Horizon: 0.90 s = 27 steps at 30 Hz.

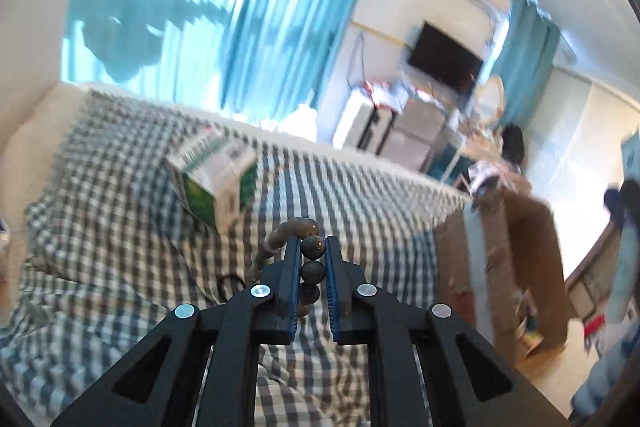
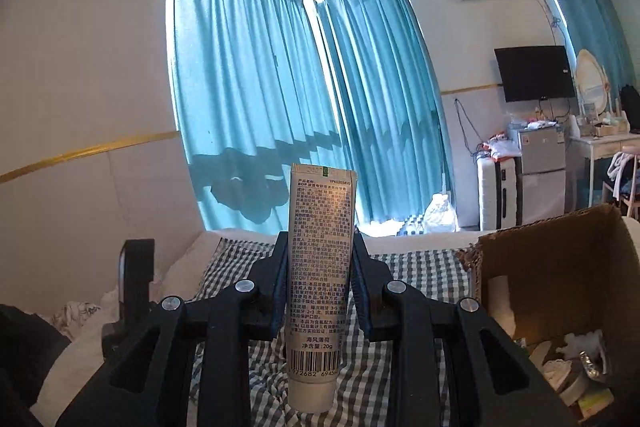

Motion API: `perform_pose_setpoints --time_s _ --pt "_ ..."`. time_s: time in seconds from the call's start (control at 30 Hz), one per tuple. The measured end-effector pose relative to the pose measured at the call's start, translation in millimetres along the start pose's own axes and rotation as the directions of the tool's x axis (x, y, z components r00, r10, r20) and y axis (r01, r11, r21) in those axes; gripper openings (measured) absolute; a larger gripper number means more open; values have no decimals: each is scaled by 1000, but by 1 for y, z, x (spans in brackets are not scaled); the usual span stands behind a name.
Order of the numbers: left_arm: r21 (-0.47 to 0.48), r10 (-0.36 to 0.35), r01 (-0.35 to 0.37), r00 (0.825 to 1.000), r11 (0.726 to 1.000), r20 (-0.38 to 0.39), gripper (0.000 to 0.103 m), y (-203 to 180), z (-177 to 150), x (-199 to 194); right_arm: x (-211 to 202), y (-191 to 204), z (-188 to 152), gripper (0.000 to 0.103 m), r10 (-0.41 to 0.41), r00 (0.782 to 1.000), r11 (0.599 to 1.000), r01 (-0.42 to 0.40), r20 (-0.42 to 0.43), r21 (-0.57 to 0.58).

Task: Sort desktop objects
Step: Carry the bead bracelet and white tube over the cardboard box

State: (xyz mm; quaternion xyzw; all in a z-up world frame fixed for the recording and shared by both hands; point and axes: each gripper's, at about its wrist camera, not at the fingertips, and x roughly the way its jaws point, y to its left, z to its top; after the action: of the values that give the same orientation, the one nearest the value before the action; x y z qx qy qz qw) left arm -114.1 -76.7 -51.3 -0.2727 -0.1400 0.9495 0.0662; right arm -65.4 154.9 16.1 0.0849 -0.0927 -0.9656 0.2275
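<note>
Gripping round, seemingly wooden beads (image 1: 313,259)

Brown bead string (image 1: 313,259) clamped; white tube (image 2: 320,267) held upright.

Open checkered bed (image 2: 420,267) lay ahead; cardboard box (image 2: 560,267) blocked the right, a carton (image 1: 212,175) apparently left.

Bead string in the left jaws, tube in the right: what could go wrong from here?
1. The bead string is pinched on only a few round beads; the rest hangs loose, so it may roll out or snag the checkered cloth.
2. The tube stands tall above the right gripper, held across its soft middle; it could tilt or slip.
3. The cardboard box already holds clutter, so drops may bounce out.
</note>
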Motion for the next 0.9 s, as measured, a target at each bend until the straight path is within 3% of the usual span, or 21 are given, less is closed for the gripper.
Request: perform_pose_setpoints --time_s 0.1,0.27,0.5,0.63,0.9 --pt "7 -20 20 994 1000 105 11 -15 19 -25 -22 2 10 27 0 999 1000 0 53 1" --pt "76 -54 38 975 996 215 11 -45 31 -73 -47 -2 21 27 -41 994 999 43 104 -14" --pt "149 -131 100 967 984 220 11 -96 29 -85 -84 -30 23 27 -112 986 994 112 125 8" --pt "209 -169 126 964 970 206 11 -132 27 -85 -100 -49 22 27 -191 974 981 192 125 3" --pt "338 -305 245 942 909 137 11 -203 20 -74 -129 -94 23 27 -242 960 969 232 141 88"
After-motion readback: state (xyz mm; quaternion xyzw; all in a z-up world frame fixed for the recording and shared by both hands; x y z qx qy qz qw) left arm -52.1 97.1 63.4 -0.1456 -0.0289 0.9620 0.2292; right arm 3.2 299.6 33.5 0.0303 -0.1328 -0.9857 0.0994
